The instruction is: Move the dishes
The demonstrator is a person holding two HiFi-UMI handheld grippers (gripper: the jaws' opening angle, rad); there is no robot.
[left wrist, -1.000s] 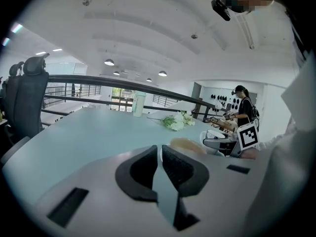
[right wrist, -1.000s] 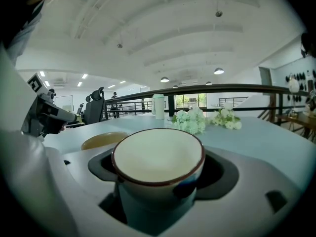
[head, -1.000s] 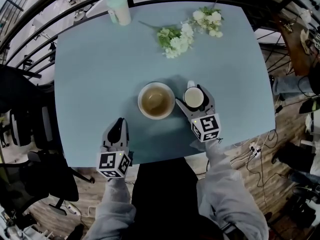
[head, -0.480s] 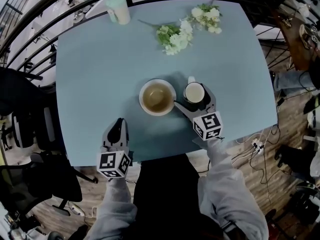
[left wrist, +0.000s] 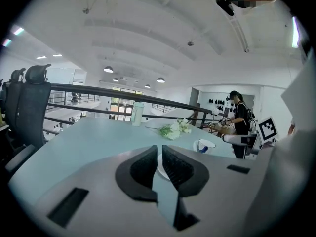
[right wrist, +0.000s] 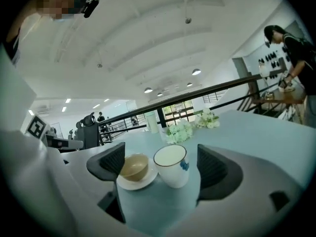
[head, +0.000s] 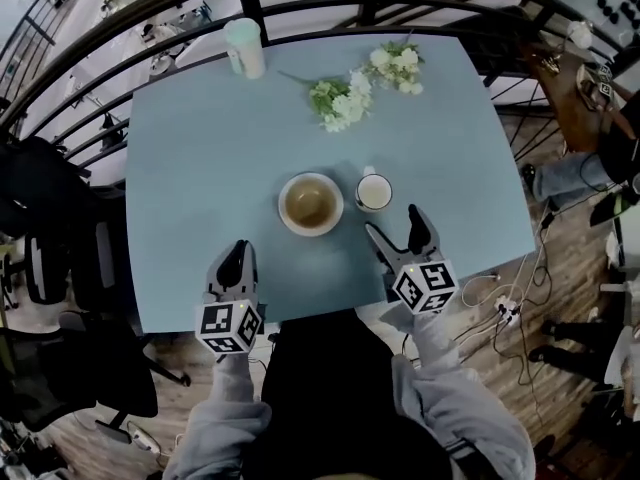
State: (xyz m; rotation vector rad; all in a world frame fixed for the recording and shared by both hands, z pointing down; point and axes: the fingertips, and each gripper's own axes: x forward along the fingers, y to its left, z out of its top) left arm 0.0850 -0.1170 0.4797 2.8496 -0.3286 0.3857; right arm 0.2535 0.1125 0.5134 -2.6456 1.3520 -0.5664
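Observation:
A tan bowl (head: 310, 202) on a white saucer (head: 289, 222) stands at the middle of the blue table (head: 200, 168). Right beside it stands a white mug (head: 373, 192) with a blue mark. My right gripper (head: 393, 223) is open just short of the mug, near the table's front edge; its jaws have just been closing a little with nothing between them. The right gripper view shows the mug (right wrist: 172, 166) and bowl (right wrist: 134, 167) ahead of the fingers (right wrist: 211, 168). My left gripper (head: 236, 256) hovers shut and empty at the front left edge.
Two bunches of white flowers (head: 342, 98) (head: 396, 65) and a pale green tumbler (head: 244, 46) lie at the table's far side. A black railing (head: 300, 8) runs behind. Office chairs (head: 50, 248) stand left; a person (left wrist: 240, 113) stands beyond the right side.
My right gripper has let go of the mug and drawn back toward the near edge, rising and rolling. The mug stays standing beside the bowl. The left gripper has lifted slightly.

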